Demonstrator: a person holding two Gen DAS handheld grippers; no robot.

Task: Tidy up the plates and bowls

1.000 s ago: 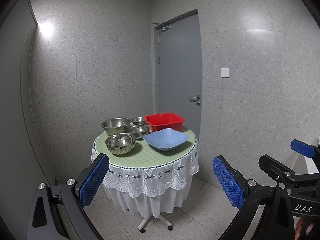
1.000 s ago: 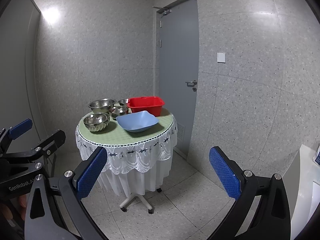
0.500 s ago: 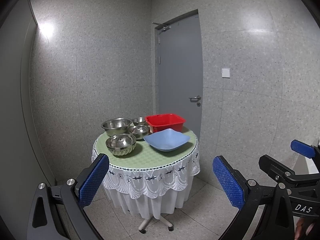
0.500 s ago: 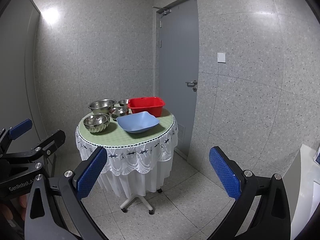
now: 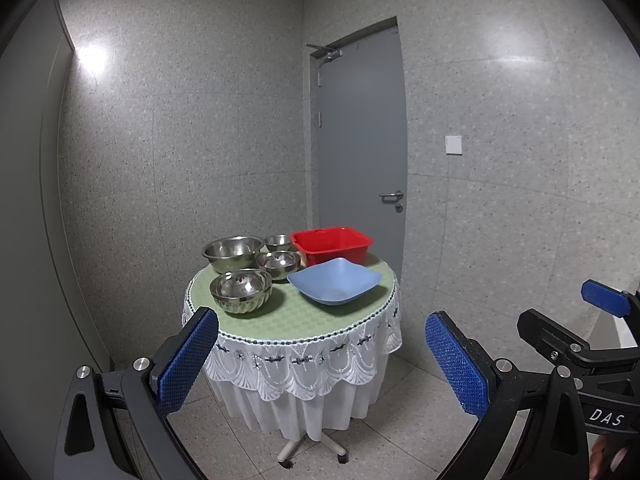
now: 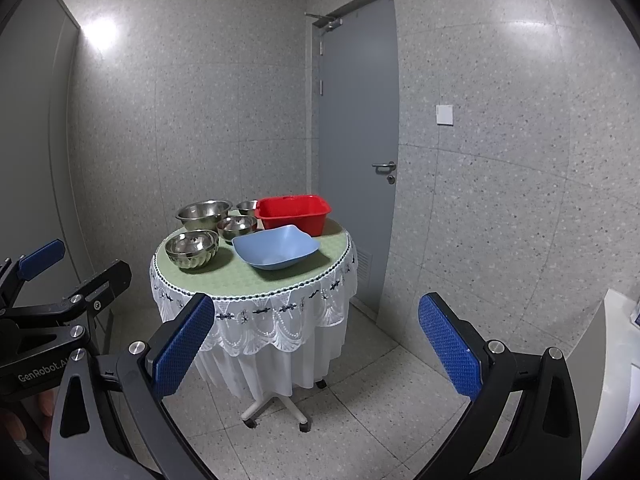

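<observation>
Four steel bowls (image 5: 241, 291), a red basin (image 5: 331, 244) and a blue square bowl (image 5: 334, 286) stand on our round table (image 5: 292, 322), seen from the left wrist; our left gripper (image 5: 320, 354) is spread, holding nothing, well short of the table. From the right wrist, our right gripper (image 6: 314, 338) is likewise spread and empty, the blue square bowl (image 6: 276, 246) sitting just before the red basin (image 6: 294, 214).

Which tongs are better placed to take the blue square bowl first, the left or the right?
Probably the right tongs: the blue bowl sits on their side of the table. Both are open and far away.
</observation>
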